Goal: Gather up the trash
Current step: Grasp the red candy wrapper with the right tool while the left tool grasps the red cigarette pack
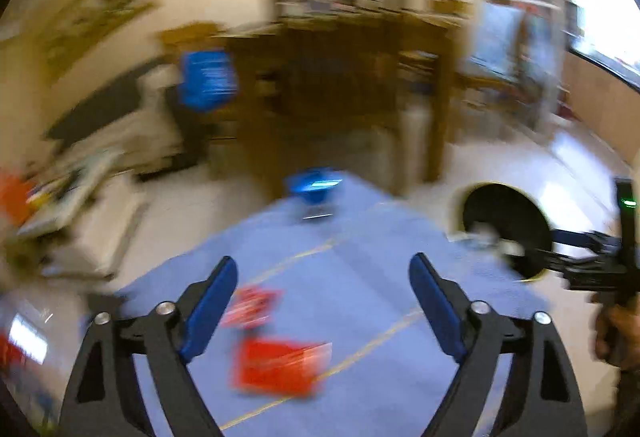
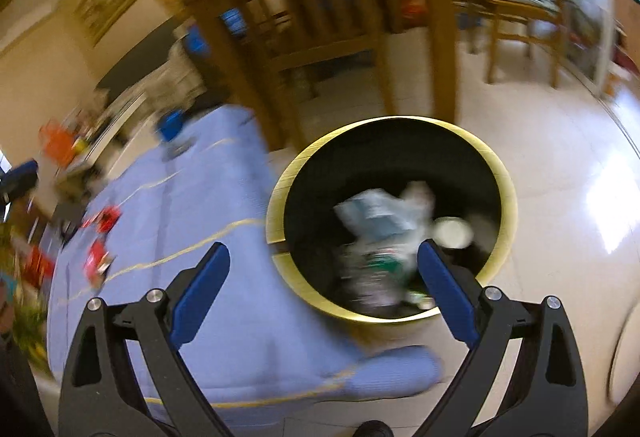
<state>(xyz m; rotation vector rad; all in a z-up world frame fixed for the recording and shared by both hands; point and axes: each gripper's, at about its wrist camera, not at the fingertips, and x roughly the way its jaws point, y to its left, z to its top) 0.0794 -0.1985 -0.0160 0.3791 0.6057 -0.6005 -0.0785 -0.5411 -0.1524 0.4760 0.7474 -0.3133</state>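
Left gripper (image 1: 323, 287): jaws wide, nothing between | Right gripper (image 2: 324, 277): jaws wide, nothing held, above bin rim | Red wrappers (image 1: 280, 367): on blue mat (image 1: 360, 237), at 6 o'clock, blurred | Bin (image 2: 276, 197): beside mat at 3 o'clock, holding crumpled trash (image 2: 380, 217)

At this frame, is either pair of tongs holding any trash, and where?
Nothing is held. The left tongs and right tongs both stand open and empty, over the mat and the bin.

Red wrappers (image 1: 276, 365) (seemingly), blue mat (image 1: 360, 277).
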